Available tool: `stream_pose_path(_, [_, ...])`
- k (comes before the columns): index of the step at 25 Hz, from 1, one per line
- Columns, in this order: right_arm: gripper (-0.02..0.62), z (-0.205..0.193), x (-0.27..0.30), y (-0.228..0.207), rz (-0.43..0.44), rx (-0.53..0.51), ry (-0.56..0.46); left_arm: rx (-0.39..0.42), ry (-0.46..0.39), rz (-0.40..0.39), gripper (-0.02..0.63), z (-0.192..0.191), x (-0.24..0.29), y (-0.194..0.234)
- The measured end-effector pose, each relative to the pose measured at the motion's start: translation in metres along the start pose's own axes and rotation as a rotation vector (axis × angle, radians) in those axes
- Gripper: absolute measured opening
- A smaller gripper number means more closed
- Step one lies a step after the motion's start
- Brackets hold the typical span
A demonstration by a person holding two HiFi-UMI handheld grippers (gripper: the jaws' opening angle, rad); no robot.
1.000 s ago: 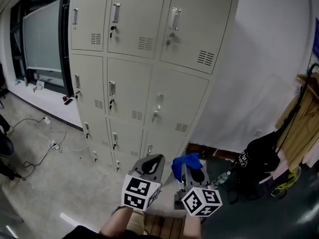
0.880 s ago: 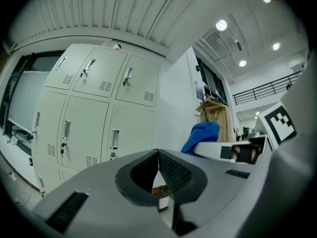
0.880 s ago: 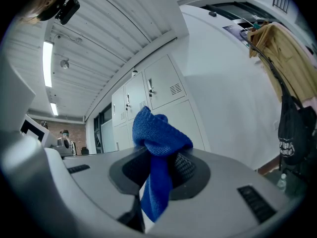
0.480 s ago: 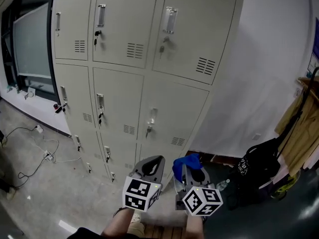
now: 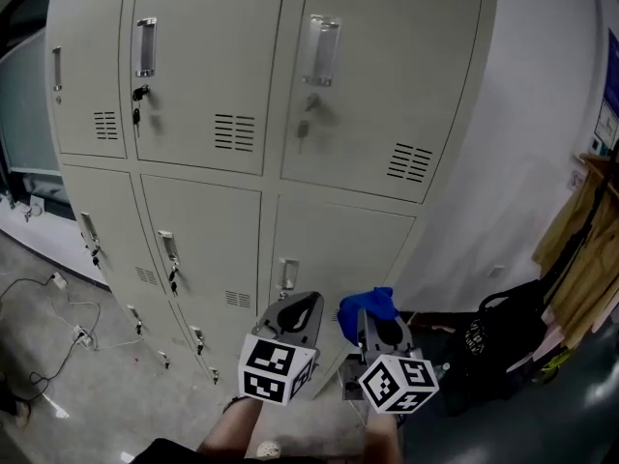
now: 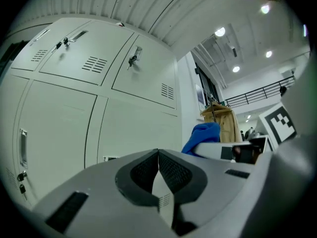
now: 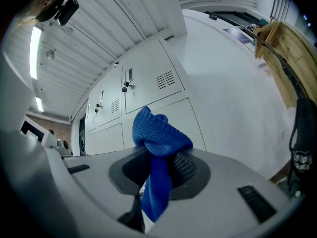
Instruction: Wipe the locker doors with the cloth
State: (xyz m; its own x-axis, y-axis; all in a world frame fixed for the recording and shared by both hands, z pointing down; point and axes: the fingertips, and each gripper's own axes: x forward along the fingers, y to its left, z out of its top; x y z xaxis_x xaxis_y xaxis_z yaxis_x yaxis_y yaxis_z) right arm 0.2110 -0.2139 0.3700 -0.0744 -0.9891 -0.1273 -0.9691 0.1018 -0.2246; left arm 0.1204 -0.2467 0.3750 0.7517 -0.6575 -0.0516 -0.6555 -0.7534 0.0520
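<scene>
Pinching blue cloth (image 7: 159, 133) long-axis vertical, bunched end up, right gripper (image 5: 379, 327) faces locker doors (image 5: 338, 249); left gripper (image 6: 158, 155) pressed together, empty.

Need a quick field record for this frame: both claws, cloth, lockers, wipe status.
left claw: jaws together, nothing between them
right claw: shut on the blue cloth, which bunches up above the jaws
lockers: beige, all visible doors closed, keys in some locks
wipe status: cloth looks short of the doors, no contact visible
black bag: low, to the right of the lockers
</scene>
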Motion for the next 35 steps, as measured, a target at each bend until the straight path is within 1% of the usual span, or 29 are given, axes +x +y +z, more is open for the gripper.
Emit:
stream_pose_path(3, [0.075,0.008,0.023,-0.001,-0.003,0.017,-0.032,-0.003,-0.007,-0.035,0.009,0.011,0.016,0.015])
stream_pose_path(7, [0.075,0.023,0.041,0.003,0.042,0.017,-0.046,-0.012,-0.045,-0.056,0.009,0.030,0.028,0.025])
stream_pose_path(9, [0.075,0.040,0.051,0.008,0.073,-0.005,-0.050,0.003,-0.069,-0.065,0.009,0.049,0.032,0.026])
stream_pose_path(12, [0.075,0.087,0.075,0.025,0.164,-0.048,-0.065,0.029,-0.120,-0.074,0.009,0.098,0.039,0.028])
stream_pose_path(15, [0.075,0.136,0.085,0.046,0.269,-0.026,-0.070,0.015,-0.166,-0.083,0.009,0.149,0.039,0.029])
stream_pose_path(18, [0.075,0.186,0.089,0.056,0.330,0.000,-0.074,0.070,-0.219,-0.117,0.009,0.200,0.039,0.018])
stream_pose_path(20, [0.075,0.223,0.098,0.070,0.383,-0.046,-0.083,0.107,-0.258,-0.122,0.009,0.233,0.040,0.016])
stream_pose_path(23, [0.075,0.272,0.114,0.099,0.464,-0.134,-0.065,0.142,-0.301,-0.112,0.009,0.284,0.039,0.022])
stream_pose_path(24, [0.075,0.287,0.121,0.105,0.471,-0.146,-0.053,0.152,-0.311,-0.109,0.009,0.303,0.039,0.025])
stream_pose_path(26, [0.075,0.316,0.136,0.110,0.432,-0.139,-0.020,0.167,-0.323,-0.099,0.009,0.339,0.040,0.031])
stream_pose_path(28, [0.075,0.344,0.148,0.121,0.390,-0.115,0.006,0.186,-0.317,-0.071,0.009,0.372,0.045,0.041])
stream_pose_path(29, [0.075,0.358,0.154,0.131,0.395,-0.116,0.006,0.200,-0.315,-0.054,0.009,0.387,0.048,0.045])
stream_pose_path(32, [0.075,0.397,0.173,0.165,0.506,-0.144,-0.036,0.228,-0.341,-0.007,0.009,0.426,0.051,0.058])
stream_pose_path(33, [0.075,0.407,0.179,0.173,0.524,-0.149,-0.050,0.231,-0.351,0.010,0.009,0.436,0.051,0.063])
stream_pose_path(35, [0.075,0.424,0.188,0.183,0.534,-0.161,-0.072,0.238,-0.356,0.045,0.009,0.455,0.050,0.073])
